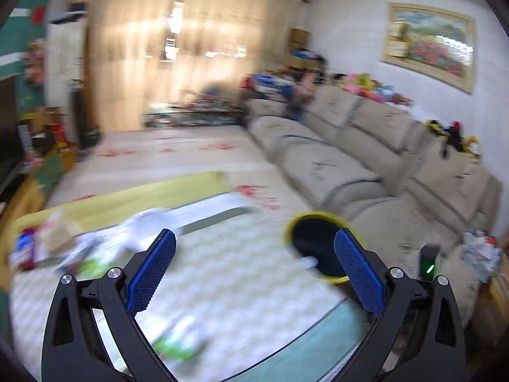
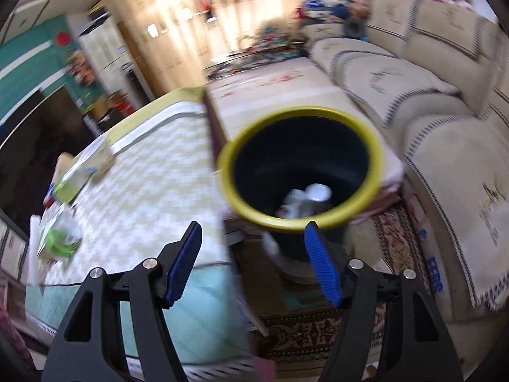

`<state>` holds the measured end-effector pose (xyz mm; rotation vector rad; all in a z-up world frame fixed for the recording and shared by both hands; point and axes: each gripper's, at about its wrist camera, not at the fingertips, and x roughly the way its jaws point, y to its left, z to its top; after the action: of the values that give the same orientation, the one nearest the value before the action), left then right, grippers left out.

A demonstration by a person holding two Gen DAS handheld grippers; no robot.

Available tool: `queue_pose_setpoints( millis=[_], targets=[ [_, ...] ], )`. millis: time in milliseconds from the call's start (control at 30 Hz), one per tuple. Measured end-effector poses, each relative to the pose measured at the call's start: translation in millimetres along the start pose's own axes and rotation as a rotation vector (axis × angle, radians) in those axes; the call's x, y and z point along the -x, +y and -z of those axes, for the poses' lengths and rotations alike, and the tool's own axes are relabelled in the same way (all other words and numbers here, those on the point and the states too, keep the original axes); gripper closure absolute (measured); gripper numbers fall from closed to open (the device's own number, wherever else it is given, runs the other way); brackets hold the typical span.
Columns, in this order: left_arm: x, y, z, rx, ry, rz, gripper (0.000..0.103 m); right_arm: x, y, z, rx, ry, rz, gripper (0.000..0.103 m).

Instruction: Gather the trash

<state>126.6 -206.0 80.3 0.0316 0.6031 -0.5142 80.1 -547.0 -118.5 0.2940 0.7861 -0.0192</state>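
Note:
A dark trash bin with a yellow rim [image 2: 300, 165] stands on the floor beside the table; white trash [image 2: 305, 200] lies inside it. It also shows in the left wrist view [image 1: 318, 245]. My right gripper [image 2: 253, 262] is open and empty, just above and in front of the bin. My left gripper [image 1: 254, 270] is open and empty above the table with the patterned cloth [image 1: 238, 273]. Blurred wrappers and papers [image 1: 57, 248] lie at the table's far left; a green-and-white wrapper [image 1: 181, 340] lies near my left fingers.
A long beige sofa [image 1: 366, 159] runs along the right, toys piled on its back. A patterned rug [image 2: 318, 328] lies under the bin. A TV cabinet [image 1: 19, 172] stands at left. More trash [image 2: 60, 238] lies on the table's left side.

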Motion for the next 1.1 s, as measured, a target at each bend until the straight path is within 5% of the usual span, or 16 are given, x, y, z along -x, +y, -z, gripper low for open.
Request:
queue_pose_setpoints(
  millis=[133, 333, 533, 800, 967, 1100],
  targets=[
    [47, 59, 40, 0.077, -0.029, -0.168, 0.005, -9, 55, -16, 0.117, 0.009, -0.058, 0.039],
    [96, 128, 87, 0.187, -0.056, -0.322, 0.005, -28, 145, -50, 0.296, 0.003, -0.152, 0.038],
    [109, 161, 112, 0.250, -0.063, -0.329, 0.005, -82, 226, -80, 0.439, 0.028, -0.218, 0.032],
    [99, 182, 127, 0.281, -0.057, -0.337, 0.005, -132, 258, -108, 0.436, 0.069, -0.231, 0.031],
    [92, 198, 134, 0.325, -0.048, -0.336, 0.005, -155, 262, -139, 0.362, 0.097, -0.145, 0.031],
    [86, 202, 138, 0.328, -0.043, -0.326, 0.005, -191, 266, -150, 0.355, 0.189, -0.060, 0.045]
  ],
)
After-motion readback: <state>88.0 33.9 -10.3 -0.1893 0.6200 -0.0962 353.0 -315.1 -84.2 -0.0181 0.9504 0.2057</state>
